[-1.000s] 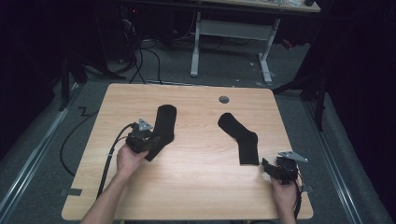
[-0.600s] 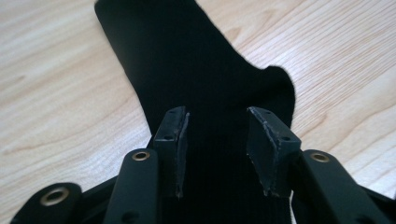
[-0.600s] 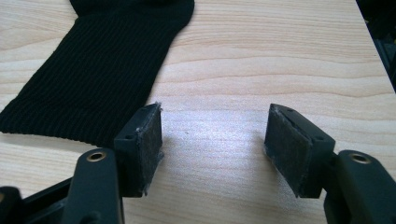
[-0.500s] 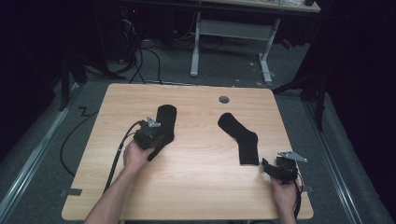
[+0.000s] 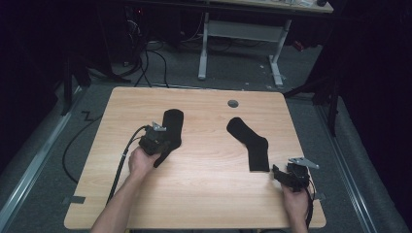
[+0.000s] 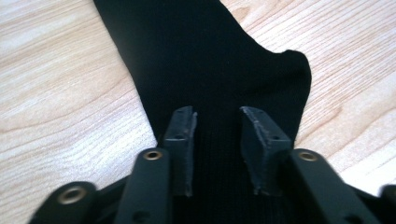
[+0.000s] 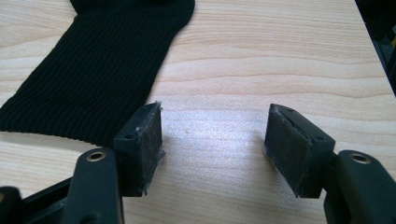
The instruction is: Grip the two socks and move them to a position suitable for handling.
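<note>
At the left middle of the high view, we see the left gripper (image 5: pixel 163 138) lying over the lower part of the left sock (image 5: pixel 171 131) on the wooden table (image 5: pixel 204 184). Its jaws have just been closing; in the left gripper view the pads (image 6: pixel 184 140) stand a narrow gap apart with the black ribbed cloth between them, not yet pinched. At the lower right, the right gripper (image 5: pixel 282 175) rests on bare wood just beside the end of the right sock (image 5: pixel 250 143), its jaws spread wide with nothing between them.
</note>
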A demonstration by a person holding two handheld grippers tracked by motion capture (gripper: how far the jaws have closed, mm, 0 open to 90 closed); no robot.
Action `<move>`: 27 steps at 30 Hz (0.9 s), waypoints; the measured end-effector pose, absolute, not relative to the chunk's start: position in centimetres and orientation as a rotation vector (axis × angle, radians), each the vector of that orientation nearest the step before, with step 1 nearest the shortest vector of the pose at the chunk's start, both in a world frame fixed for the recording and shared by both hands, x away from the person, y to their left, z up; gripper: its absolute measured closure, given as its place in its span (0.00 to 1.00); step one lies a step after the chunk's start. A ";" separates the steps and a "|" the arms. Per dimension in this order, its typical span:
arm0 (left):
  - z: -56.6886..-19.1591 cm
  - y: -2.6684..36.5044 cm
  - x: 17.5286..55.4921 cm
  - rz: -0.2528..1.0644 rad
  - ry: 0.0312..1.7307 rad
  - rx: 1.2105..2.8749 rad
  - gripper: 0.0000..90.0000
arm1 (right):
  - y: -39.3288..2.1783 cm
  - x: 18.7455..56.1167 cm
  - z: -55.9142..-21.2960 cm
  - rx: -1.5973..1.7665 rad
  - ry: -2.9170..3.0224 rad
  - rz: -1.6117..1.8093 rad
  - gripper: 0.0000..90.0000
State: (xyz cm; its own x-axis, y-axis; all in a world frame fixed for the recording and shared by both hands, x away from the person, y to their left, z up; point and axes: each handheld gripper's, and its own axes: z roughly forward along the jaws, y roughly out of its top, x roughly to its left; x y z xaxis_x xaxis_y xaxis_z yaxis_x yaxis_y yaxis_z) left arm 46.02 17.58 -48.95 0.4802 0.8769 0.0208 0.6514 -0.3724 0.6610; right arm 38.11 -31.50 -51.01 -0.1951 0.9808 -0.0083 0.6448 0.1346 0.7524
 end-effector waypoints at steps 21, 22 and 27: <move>-47.3 18.1 45.7 0.439 1.262 2.016 0.95 | -31.5 38.1 -51.0 1.554 1.908 0.857 0.41; -47.2 18.1 45.6 0.441 1.256 2.013 0.95 | -31.5 38.1 -51.0 1.554 1.908 0.857 0.41; -46.1 18.2 45.5 0.428 1.219 1.994 0.95 | -31.5 38.1 -51.0 1.555 1.908 0.857 0.41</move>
